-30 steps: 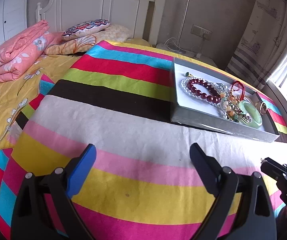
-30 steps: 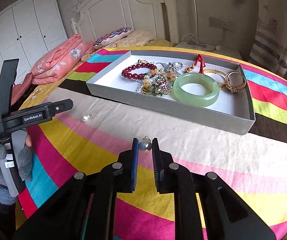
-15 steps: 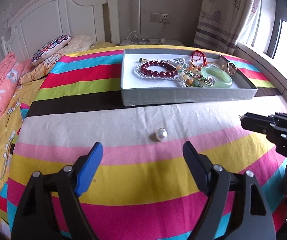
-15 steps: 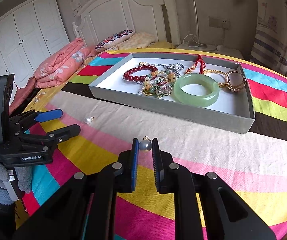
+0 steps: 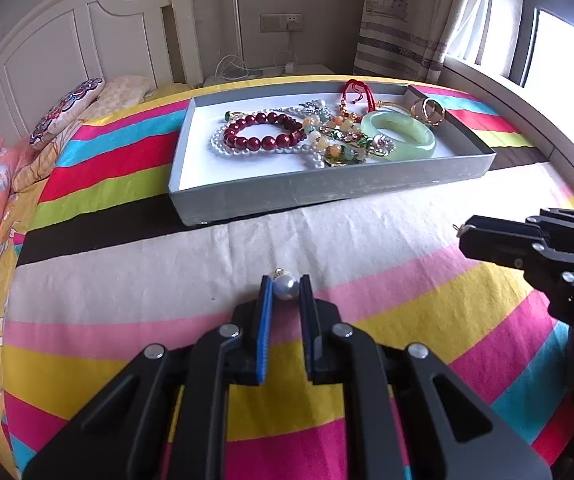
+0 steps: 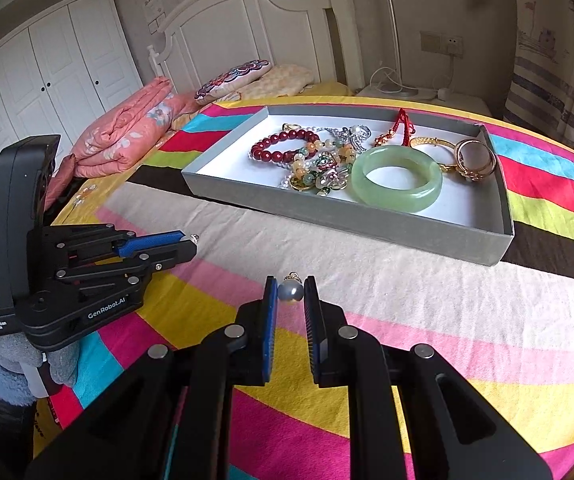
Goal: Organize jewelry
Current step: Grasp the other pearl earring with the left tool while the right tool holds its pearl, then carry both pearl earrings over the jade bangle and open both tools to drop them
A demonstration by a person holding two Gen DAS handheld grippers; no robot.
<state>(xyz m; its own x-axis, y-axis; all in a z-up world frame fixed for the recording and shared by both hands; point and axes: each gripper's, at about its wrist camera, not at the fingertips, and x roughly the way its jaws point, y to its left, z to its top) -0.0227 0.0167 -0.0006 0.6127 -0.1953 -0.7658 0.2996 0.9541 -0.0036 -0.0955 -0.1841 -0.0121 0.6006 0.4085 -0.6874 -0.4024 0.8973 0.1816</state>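
Striped bedspread [image 5: 127, 280] covers the bed across the lower and middle frame in both views, in bands of pink, yellow, white, black, green, red and blue. White headboard [image 6: 247, 28] stands at upper centre of the right view. Embroidered cushion [image 6: 233, 76] lies just below it, beside a folded pink quilt [image 6: 127, 132] at left. White wardrobe [image 6: 39, 80] fills the upper left. Wall socket [image 5: 283, 22] and curtain [image 5: 403, 20] sit along the top of the left view.

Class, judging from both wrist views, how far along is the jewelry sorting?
Done: bracelets, bangle and rings lie in the tray. In hand: left gripper, jaws just closed, and right gripper each clamp a pearl earring. Left: putting both earrings into the tray.
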